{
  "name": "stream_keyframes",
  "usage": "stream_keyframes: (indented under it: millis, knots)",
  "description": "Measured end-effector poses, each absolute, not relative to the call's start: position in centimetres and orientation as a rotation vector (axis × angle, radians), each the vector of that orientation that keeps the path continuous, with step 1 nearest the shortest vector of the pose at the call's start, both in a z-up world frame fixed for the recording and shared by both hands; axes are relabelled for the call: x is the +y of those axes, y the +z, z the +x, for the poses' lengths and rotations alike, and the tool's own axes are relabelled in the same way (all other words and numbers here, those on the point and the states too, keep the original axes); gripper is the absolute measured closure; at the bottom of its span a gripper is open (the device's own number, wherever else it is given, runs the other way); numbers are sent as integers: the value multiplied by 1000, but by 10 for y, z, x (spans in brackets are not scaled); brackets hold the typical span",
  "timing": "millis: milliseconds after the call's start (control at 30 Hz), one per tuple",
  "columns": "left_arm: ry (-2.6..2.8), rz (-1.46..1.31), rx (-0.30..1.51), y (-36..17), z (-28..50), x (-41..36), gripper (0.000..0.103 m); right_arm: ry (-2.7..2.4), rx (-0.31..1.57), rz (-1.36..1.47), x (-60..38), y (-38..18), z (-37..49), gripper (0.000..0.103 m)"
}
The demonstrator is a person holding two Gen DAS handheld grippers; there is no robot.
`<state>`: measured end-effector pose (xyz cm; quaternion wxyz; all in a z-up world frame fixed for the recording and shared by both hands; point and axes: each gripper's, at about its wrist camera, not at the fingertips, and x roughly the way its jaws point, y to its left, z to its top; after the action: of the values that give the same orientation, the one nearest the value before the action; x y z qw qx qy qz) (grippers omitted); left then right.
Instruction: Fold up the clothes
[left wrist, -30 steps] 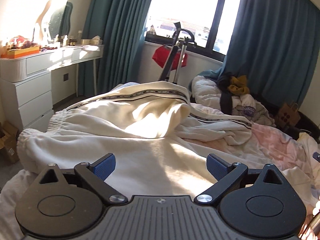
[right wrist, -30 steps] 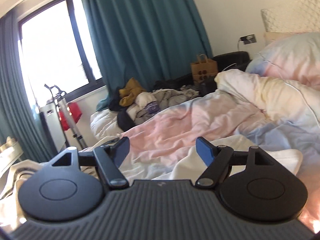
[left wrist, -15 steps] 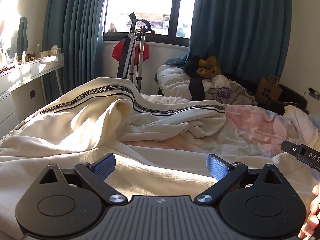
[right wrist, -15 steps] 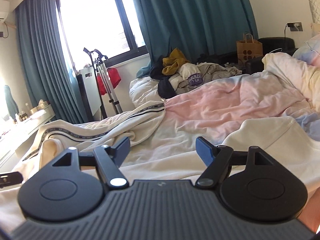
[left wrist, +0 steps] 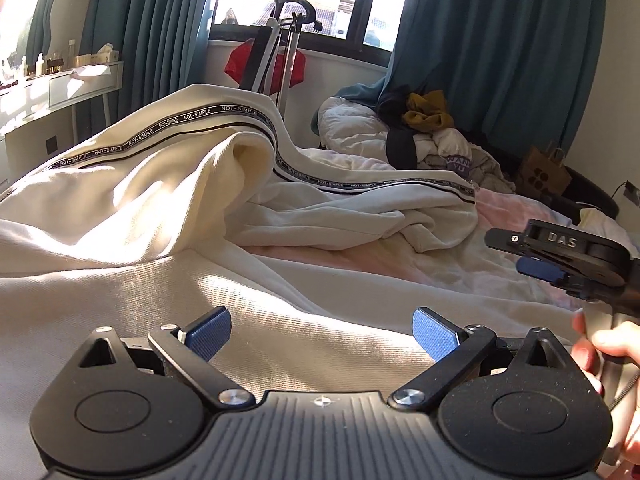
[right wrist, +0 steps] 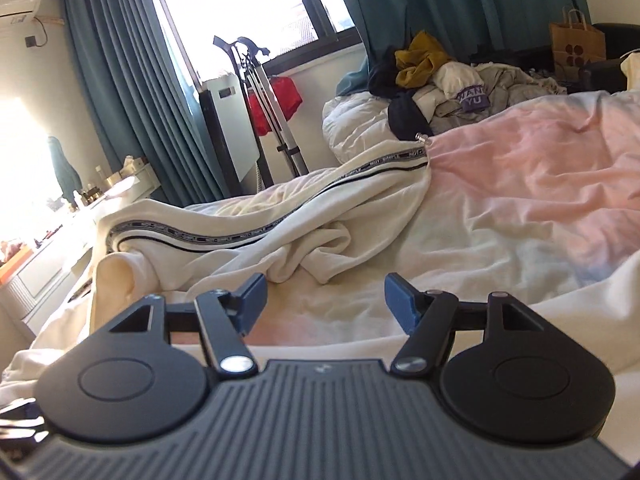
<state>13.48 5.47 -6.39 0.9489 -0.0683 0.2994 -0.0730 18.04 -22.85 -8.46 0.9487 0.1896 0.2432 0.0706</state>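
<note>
Cream trousers with a black lettered side stripe [left wrist: 168, 184] lie rumpled across the bed; they also show in the right wrist view [right wrist: 320, 216]. My left gripper [left wrist: 322, 334] is open and empty, low over the near cream cloth. My right gripper [right wrist: 324, 300] is open and empty, just above the bed sheet near the trousers' folds. The right gripper also shows at the right edge of the left wrist view [left wrist: 556, 256], held by a hand.
A pink and white duvet [right wrist: 520, 184] covers the bed. A heap of clothes [left wrist: 432, 136] lies at the far side under teal curtains. A folded trolley [left wrist: 276, 52] stands by the window, a white dresser [left wrist: 60, 88] at the left, a paper bag [right wrist: 576, 40] at the far right.
Both cameras have swung: the left view turned right off the dresser toward the window, the right view turned left onto the trousers. The right gripper has come into the left view's right edge.
</note>
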Motion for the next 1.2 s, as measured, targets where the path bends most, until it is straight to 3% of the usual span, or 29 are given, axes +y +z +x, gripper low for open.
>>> stream_keyframes:
  millis: [133, 167, 200, 267, 300, 400, 833, 1200]
  knots:
    - [-151, -153, 612, -79, 147, 62, 4, 109, 583, 510, -226, -119, 247, 37]
    - [-158, -160, 615, -83, 149, 64, 4, 98, 598, 547, -225, -127, 262, 44]
    - [-162, -165, 621, -86, 152, 65, 4, 87, 611, 582, -225, -134, 276, 58]
    - [-166, -174, 634, -93, 158, 68, 4, 80, 613, 607, -221, -140, 292, 67]
    - [-171, -177, 632, -96, 159, 69, 4, 78, 614, 619, -220, -142, 298, 79]
    - [-182, -190, 631, -100, 161, 71, 4, 49, 589, 671, -225, -139, 297, 92]
    - [-243, -285, 612, -79, 153, 77, 3, -123, 394, 508, -350, -27, 248, 96]
    - [-387, -286, 669, -88, 158, 68, 3, -345, 293, 385, -417, 54, 302, 96]
